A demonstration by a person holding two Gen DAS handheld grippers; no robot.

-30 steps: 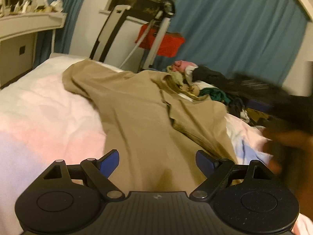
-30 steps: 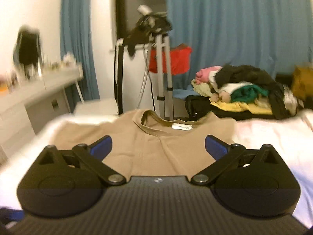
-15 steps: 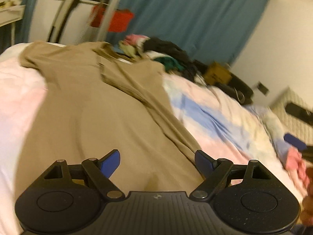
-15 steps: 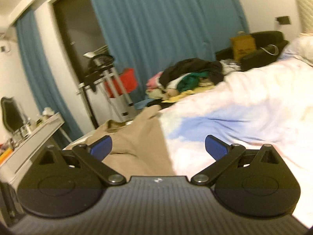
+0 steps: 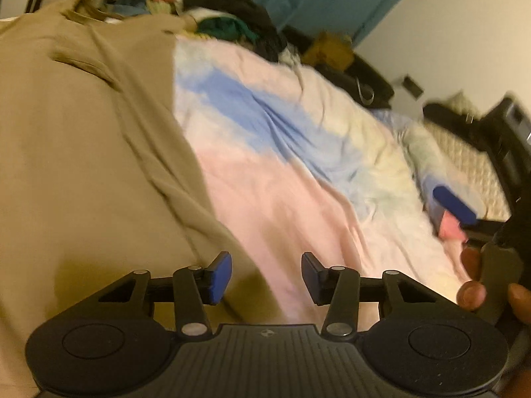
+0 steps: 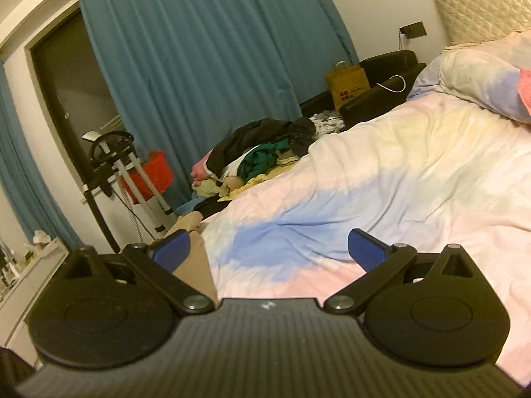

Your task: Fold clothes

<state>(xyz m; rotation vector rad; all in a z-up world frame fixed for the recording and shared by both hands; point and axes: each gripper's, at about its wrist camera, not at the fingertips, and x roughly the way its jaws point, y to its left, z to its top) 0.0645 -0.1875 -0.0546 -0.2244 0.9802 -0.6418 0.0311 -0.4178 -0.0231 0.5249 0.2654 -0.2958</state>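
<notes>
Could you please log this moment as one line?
left gripper: open, over tan cotton shirt edge | right gripper: open, empty | shirt: unfolded on pastel duvet

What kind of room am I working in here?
Most likely a bedroom. A bed with a pastel duvet and pillow against a quilted headboard fills the view, with a clothes pile beyond it and a tan shirt laid out to fold.

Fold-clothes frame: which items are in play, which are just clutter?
In play:
tan shirt
left gripper, open
right gripper, open
duvet as work surface

Clutter:
clothes pile
paper bag
pillow
red bin
</notes>
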